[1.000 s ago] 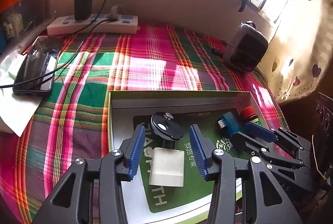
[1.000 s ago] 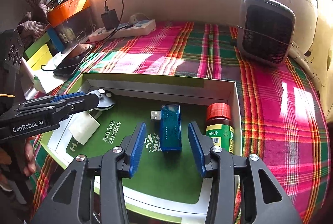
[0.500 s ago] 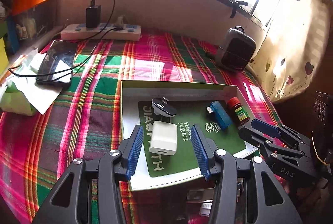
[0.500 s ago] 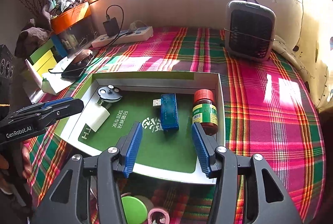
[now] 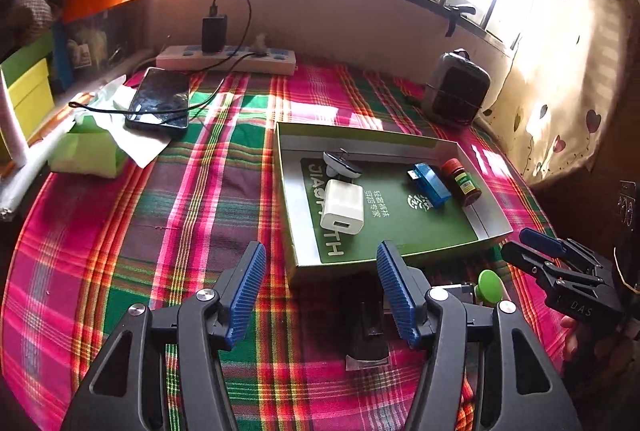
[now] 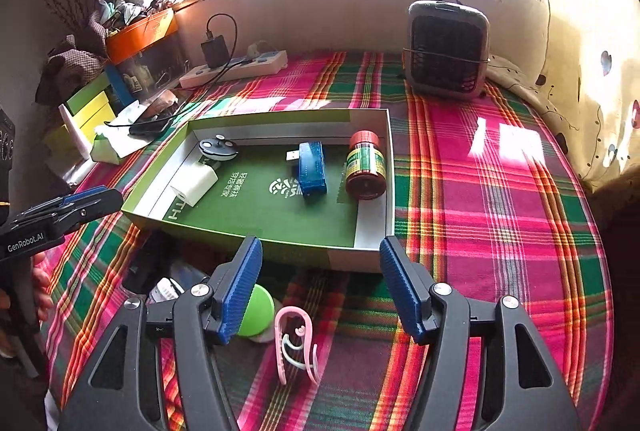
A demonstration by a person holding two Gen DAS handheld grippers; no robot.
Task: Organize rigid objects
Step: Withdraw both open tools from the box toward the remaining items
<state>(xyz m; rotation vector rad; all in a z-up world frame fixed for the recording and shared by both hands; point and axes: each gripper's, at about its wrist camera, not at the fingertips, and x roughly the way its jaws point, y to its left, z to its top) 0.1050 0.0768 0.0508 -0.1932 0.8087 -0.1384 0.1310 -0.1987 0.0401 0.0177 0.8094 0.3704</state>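
Both grippers hover over a plaid cloth (image 5: 192, 215) in pink, green and red, each with its blue-padded jaws spread wide and holding nothing. From its own camera, the left gripper (image 5: 320, 291) sits just short of the near edge of a shallow cardboard box (image 5: 288, 199). The right gripper (image 6: 320, 287) is likewise just short of the same box (image 6: 372, 231), seen from the other side.

Four items lie inside the box on its green printed floor. A white USB charger block (image 5: 343, 207) lies flat near the box's left end, with a round dark grey disc-shaped piece (image 5: 341, 165) touching its far side. Toward the right end, a blue USB adapter (image 6: 311, 167) lies with its metal plug pointing left. Just beside it, a small brown bottle with a red cap (image 6: 366, 163) lies next to the right wall.

Loose items lie on the cloth outside the box, near the grippers. A pink plastic clip (image 6: 296, 343) lies between the right gripper's fingers, and a round green-topped object (image 6: 258, 311) sits partly hidden behind its left finger. A dark, flat object (image 5: 366, 315) lies between the left gripper's fingers; what it is cannot be made out.

Farther off, a smartphone (image 5: 160, 103), a white power strip (image 5: 226, 59) and a small grey heater (image 6: 446, 49) sit on the cloth.
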